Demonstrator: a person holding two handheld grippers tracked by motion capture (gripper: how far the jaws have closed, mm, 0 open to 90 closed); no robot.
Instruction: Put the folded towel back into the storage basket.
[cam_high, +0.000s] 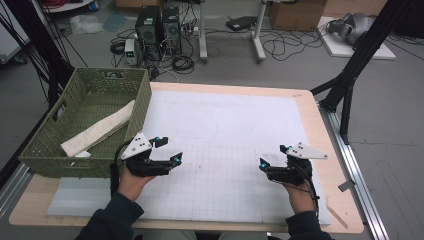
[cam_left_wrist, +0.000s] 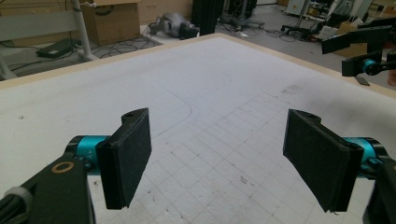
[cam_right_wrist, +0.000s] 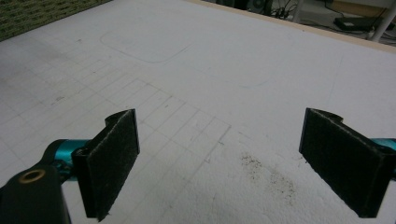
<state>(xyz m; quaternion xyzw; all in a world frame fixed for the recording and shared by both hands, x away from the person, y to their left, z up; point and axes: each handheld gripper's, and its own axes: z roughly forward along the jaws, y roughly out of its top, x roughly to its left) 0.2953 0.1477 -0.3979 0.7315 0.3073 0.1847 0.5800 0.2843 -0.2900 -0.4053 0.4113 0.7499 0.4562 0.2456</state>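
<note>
My left gripper (cam_high: 168, 150) hovers low over the white gridded mat (cam_high: 225, 125), just right of the green basket (cam_high: 52, 150); its jaws stand wide apart with nothing between them (cam_left_wrist: 219, 158). My right gripper (cam_high: 273, 157) is over the mat's right side, also open and empty (cam_right_wrist: 219, 163). A folded cream cloth (cam_high: 100, 129) lies slanted inside the basket. In the left gripper view the right gripper (cam_left_wrist: 369, 51) shows far off at the upper right.
The mat covers a wooden table (cam_high: 330, 185). Black frame legs (cam_high: 350, 80) stand at the table's right rear. Computers (cam_high: 157, 30), cables and boxes sit on the floor beyond. The basket's green weave (cam_right_wrist: 28, 14) edges the right gripper view's top left.
</note>
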